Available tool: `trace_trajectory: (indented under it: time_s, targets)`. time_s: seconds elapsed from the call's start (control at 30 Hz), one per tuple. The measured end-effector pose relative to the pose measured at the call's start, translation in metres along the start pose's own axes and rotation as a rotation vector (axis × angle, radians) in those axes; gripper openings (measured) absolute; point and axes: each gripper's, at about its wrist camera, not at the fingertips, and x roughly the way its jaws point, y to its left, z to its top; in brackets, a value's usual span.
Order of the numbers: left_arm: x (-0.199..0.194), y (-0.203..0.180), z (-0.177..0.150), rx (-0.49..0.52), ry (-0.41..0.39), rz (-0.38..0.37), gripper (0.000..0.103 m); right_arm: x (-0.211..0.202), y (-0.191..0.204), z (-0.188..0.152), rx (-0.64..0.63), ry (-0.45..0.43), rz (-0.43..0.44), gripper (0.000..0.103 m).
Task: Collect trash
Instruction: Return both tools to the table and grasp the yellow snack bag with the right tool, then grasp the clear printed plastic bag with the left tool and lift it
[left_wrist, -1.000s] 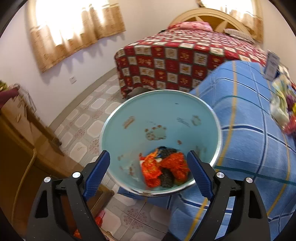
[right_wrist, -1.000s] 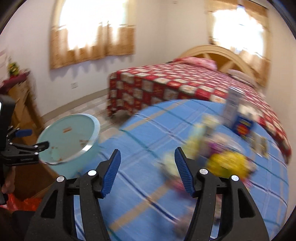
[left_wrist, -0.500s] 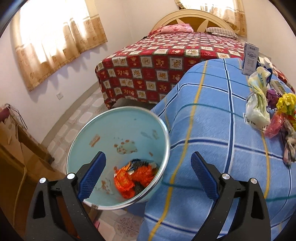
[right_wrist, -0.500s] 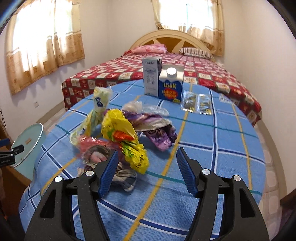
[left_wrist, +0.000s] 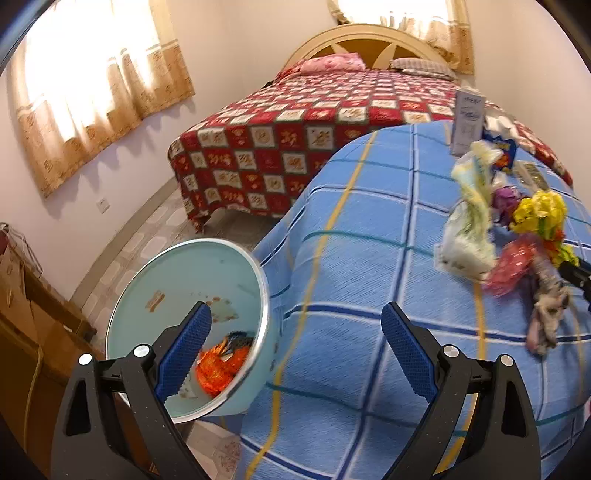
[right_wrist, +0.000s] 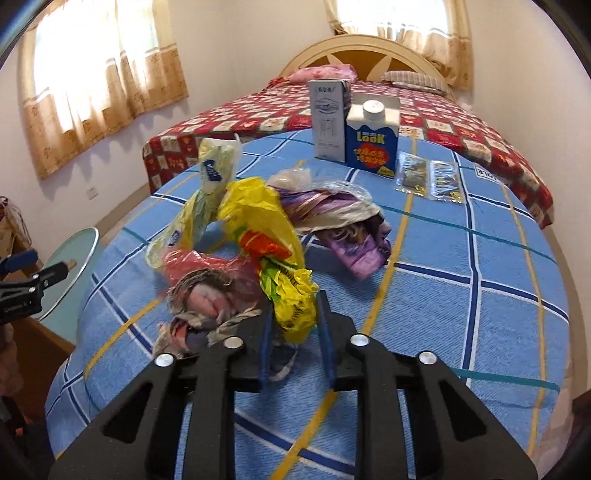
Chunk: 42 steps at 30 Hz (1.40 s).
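Note:
A heap of crumpled wrappers lies on the blue checked tablecloth (right_wrist: 480, 314): a yellow plastic bag (right_wrist: 269, 236), a pale green wrapper (right_wrist: 207, 192), a red wrapper (right_wrist: 192, 264), a purple wrapper (right_wrist: 351, 236). My right gripper (right_wrist: 293, 334) is nearly shut around the lower end of the yellow bag. My left gripper (left_wrist: 295, 354) is open and empty above the table edge, beside a light blue bin (left_wrist: 177, 295) holding orange wrappers (left_wrist: 218, 365). The heap also shows in the left wrist view (left_wrist: 517, 236).
Two cartons, a white one (right_wrist: 328, 118) and a blue one (right_wrist: 373, 136), stand at the table's far side, with clear packets (right_wrist: 428, 177) beside them. A bed with a red quilt (left_wrist: 314, 140) is behind. A wooden cabinet (left_wrist: 26, 325) stands left of the bin.
My right gripper moved forward to the heap and closed around the yellow bag. My left gripper swung right, so the bin now sits at lower left.

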Motion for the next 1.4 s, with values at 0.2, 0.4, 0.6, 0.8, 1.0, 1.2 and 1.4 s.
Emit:
trace_trajectory:
  time_s: [0.2, 0.4, 0.6, 0.8, 1.0, 1.2, 1.4]
  targets:
    - [-0.007, -0.025, 0.012, 0.025, -0.015, -0.032, 0.091, -0.018, -0.015, 0.004, 0.066, -0.085, 0.002, 0.021]
    - [-0.005, -0.056, 0.020, 0.073, -0.014, -0.060, 0.091, -0.018, -0.029, 0.003, 0.101, -0.101, -0.017, 0.021]
    - [-0.010, -0.071, 0.023, 0.086, -0.028, -0.079, 0.091, -0.020, -0.031, 0.002, 0.102, -0.112, -0.023, 0.021]
    - [-0.005, -0.076, 0.028, 0.071, -0.024, -0.101, 0.090, -0.024, -0.028, 0.001, 0.081, -0.136, -0.039, 0.021]
    - [0.011, -0.091, 0.034, 0.070, -0.002, -0.126, 0.090, -0.024, -0.039, 0.002, 0.112, -0.145, -0.070, 0.021]
    - [0.037, -0.101, 0.034, 0.065, 0.053, -0.189, 0.074, -0.023, -0.040, 0.002, 0.112, -0.146, -0.072, 0.021]
    - [0.043, -0.105, 0.033, 0.069, 0.068, -0.267, 0.029, -0.019, -0.037, 0.001, 0.106, -0.138, -0.069, 0.021]
